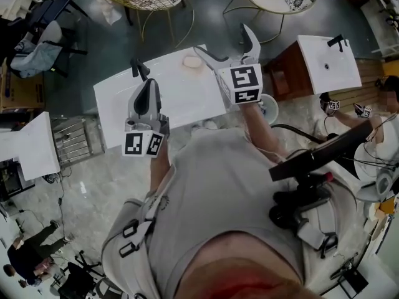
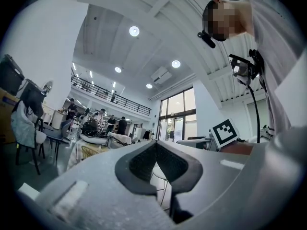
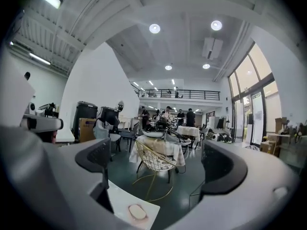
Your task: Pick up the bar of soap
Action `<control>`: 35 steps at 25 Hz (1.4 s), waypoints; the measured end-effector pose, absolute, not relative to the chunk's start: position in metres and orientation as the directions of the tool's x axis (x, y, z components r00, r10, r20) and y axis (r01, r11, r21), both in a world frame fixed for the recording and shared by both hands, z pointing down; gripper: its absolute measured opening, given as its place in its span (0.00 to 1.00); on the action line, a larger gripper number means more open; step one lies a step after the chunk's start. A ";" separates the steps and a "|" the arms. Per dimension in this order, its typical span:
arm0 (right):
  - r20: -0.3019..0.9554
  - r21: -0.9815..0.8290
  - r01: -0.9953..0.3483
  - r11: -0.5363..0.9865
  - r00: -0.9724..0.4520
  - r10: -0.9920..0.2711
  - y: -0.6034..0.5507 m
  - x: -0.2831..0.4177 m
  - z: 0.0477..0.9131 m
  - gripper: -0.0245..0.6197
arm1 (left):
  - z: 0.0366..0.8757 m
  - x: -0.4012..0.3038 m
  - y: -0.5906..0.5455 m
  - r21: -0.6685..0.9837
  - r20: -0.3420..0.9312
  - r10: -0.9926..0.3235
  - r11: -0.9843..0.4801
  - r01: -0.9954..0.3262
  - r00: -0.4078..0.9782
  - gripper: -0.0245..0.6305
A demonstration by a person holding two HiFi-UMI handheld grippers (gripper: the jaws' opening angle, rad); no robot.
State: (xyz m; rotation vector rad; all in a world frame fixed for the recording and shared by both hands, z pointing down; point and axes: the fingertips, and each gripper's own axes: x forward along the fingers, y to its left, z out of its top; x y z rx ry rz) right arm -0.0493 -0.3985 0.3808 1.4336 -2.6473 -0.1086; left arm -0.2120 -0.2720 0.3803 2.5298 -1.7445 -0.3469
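Both empty: left hand-held gripper (image 2: 155,144) closed; right hand-held gripper (image 3: 160,161) wide, seeing soap (image 3: 137,212) left misses.

There are two tools (image 1: 148,85) (image 1: 223,39) and one bar of soap (image 1: 192,61).

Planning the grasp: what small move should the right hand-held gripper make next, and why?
Probably lower the right hand-held gripper and tip it down toward the bar of soap. Its jaws stand wide apart and empty, and the bar of soap lies below them on the white counter, not yet between them.
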 end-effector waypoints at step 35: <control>0.919 0.142 -0.205 0.969 -0.337 -0.206 -0.491 -0.166 0.717 0.75 | 0.404 -0.300 -0.198 0.194 -0.063 -0.996 0.045 -0.980 -0.059 0.04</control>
